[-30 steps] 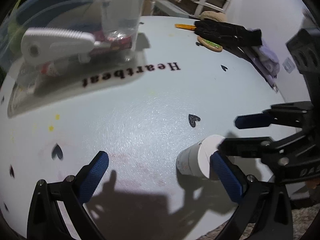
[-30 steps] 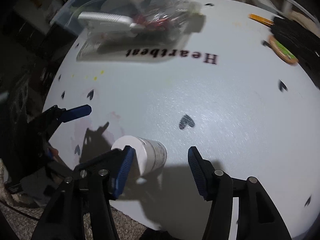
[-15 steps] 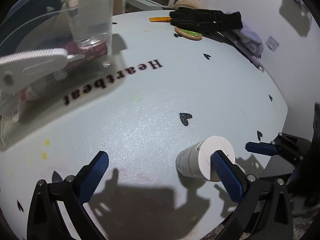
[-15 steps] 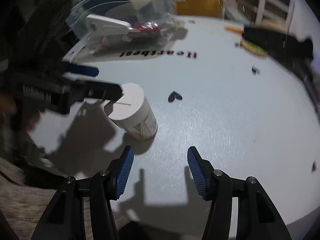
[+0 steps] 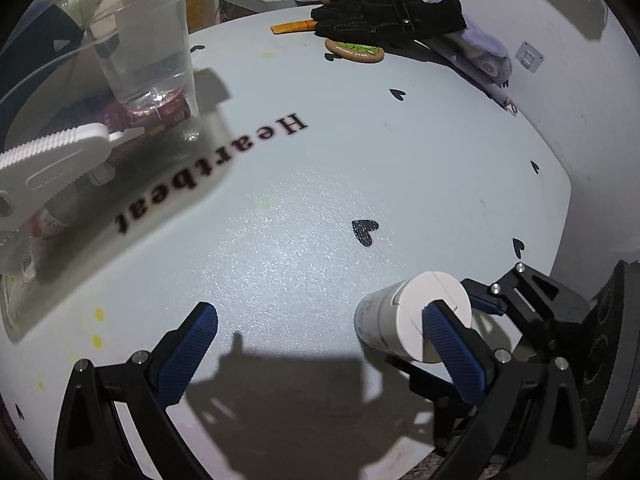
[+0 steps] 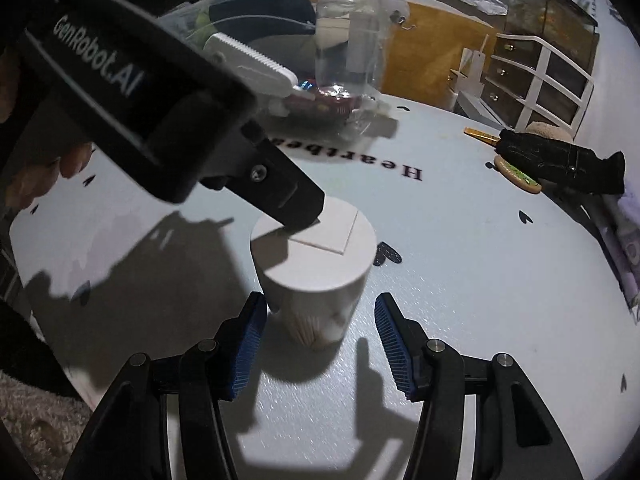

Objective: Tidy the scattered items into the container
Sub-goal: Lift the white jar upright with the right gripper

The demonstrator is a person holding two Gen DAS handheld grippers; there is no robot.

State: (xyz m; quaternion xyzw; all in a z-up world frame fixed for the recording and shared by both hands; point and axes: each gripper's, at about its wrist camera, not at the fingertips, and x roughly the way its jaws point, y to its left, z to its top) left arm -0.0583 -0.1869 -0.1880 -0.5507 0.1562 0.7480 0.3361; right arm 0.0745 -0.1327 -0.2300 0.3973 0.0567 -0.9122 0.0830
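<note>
The left gripper (image 5: 316, 344) stays spread wide, one finger tip over the lid of the white jar (image 6: 316, 276). The right gripper (image 6: 318, 340), half apart (unchanged), has swung in: the jar, earlier beyond its left finger, now stands upright between the pads, untouched.

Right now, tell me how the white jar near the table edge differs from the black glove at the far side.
The white jar is a rigid cylinder standing on the table; the black glove is soft and lies flat.
The jar stands alone, with the right gripper open around it; the glove lies partly over a round coaster, with no gripper near it.
Both remain on the white table, outside the clear container.
</note>
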